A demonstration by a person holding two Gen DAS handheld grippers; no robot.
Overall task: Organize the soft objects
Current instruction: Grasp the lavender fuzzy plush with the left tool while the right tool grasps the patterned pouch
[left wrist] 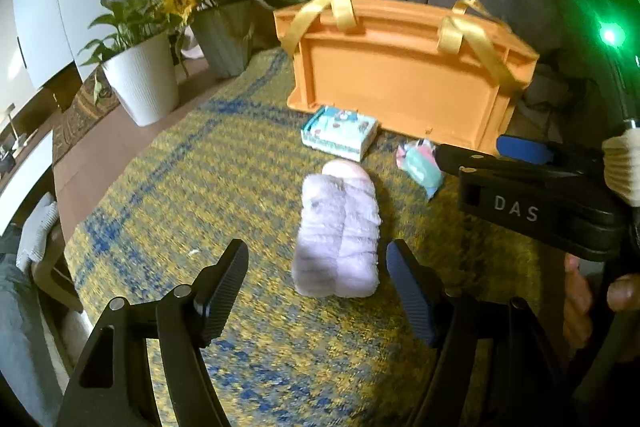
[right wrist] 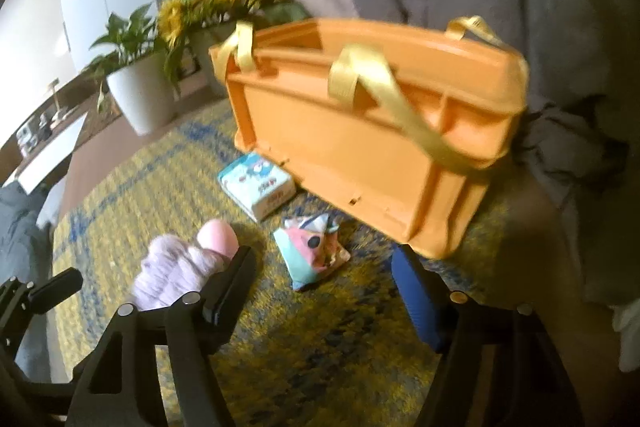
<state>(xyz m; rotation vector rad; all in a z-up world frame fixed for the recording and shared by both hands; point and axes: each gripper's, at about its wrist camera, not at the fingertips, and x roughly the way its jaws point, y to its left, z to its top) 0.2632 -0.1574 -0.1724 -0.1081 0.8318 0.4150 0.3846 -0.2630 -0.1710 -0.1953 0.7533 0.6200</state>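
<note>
A lilac fuzzy rolled cloth (left wrist: 336, 239) lies on the yellow-blue woven mat, with a pink roll (left wrist: 342, 169) touching its far end. My left gripper (left wrist: 316, 259) is open. The lilac roll's near end sits between its fingertips, and the pads do not touch it. My right gripper (right wrist: 322, 259) is open just short of a pastel soft packet (right wrist: 312, 251), with nothing pressed between its pads. A blue-white tissue pack (right wrist: 258, 183) lies against an orange basket (right wrist: 360, 147) with yellow handles, which stands behind everything. In the left wrist view the right gripper's black body reaches in from the right.
A white plant pot (left wrist: 140, 79) and a grey pot of sunflowers (left wrist: 224, 39) stand at the back left. Grey and beige curtains hang behind. The mat (left wrist: 200, 187) ends at the brown table's left edge. A hand (left wrist: 580, 307) holds the right tool.
</note>
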